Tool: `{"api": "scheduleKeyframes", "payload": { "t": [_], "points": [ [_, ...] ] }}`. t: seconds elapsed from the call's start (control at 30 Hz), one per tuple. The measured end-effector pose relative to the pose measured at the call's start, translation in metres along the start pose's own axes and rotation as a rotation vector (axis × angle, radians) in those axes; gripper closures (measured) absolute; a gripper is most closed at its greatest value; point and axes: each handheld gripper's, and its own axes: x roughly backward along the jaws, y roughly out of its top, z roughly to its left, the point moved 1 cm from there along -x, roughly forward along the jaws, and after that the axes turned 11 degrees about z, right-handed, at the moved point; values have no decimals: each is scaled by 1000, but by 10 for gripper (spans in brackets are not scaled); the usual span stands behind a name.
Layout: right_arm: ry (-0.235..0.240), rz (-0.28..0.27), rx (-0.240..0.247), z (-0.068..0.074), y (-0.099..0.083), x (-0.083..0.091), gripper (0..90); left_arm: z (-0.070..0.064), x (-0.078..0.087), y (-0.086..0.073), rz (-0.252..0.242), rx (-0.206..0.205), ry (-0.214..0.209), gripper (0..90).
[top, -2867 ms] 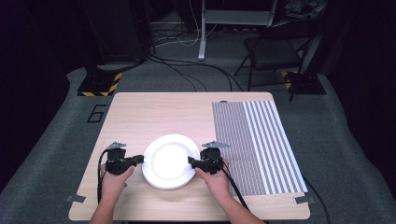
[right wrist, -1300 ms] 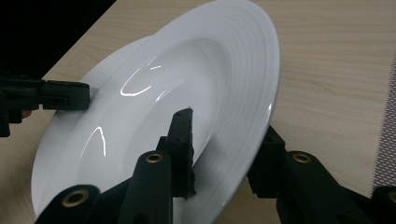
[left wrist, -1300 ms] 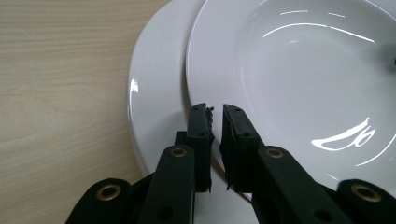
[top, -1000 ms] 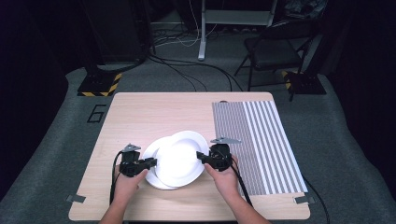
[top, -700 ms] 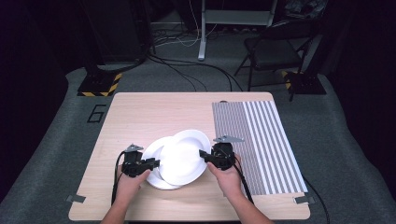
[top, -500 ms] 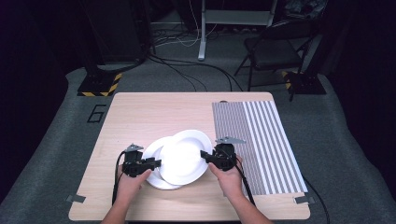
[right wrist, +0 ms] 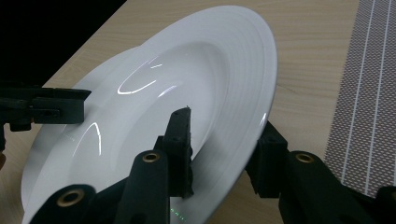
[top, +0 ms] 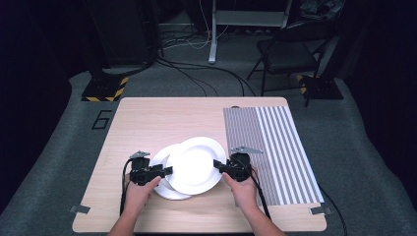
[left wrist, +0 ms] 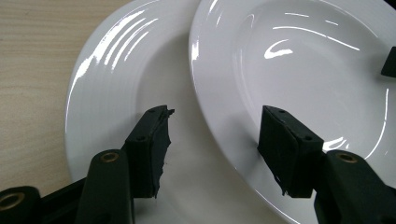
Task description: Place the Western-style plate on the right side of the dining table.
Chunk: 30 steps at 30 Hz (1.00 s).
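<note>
Top plate in right gripper, overlapping lower plate; left gripper w/ jaws apart.

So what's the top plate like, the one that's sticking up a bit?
The top plate is round, white and glossy, probably ceramic, with a wide ridged rim and a shallow well that catches light streaks. It sits tilted, overlapping a second white plate lying beneath it on the wooden table. The right gripper has its jaws closed on the rim, one above and one below. The left gripper has its jaws apart astride the opposite rim.
</note>
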Motion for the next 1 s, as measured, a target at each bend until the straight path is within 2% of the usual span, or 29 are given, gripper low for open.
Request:
{"api": "scheduleKeyframes", "payload": {
  "t": [0.07, 0.3, 0.63, 0.67, 0.8, 1.0],
  "points": [
    [8, 4, -21, -1, -1, 0, 643, -1, -1, 0, -2, 15, -4, 414],
    [7, -4, -18, -1, -2, -1, 641, -8, -7, 1, 18, -12, -12, 415],
    [5, -3, -26, 0, -4, -1, 632, -15, -12, 1, 25, -8, -38, 422],
    [-2, -6, -17, -1, -4, -2, 625, -16, -12, 1, 25, -14, -26, 422],
    [-18, -3, -26, 0, -4, -2, 565, -16, -11, 1, 26, -11, -29, 424],
    [-75, -12, -24, 3, -8, 5, 470, -17, -8, -1, 16, -5, -29, 433]
  ]
}}
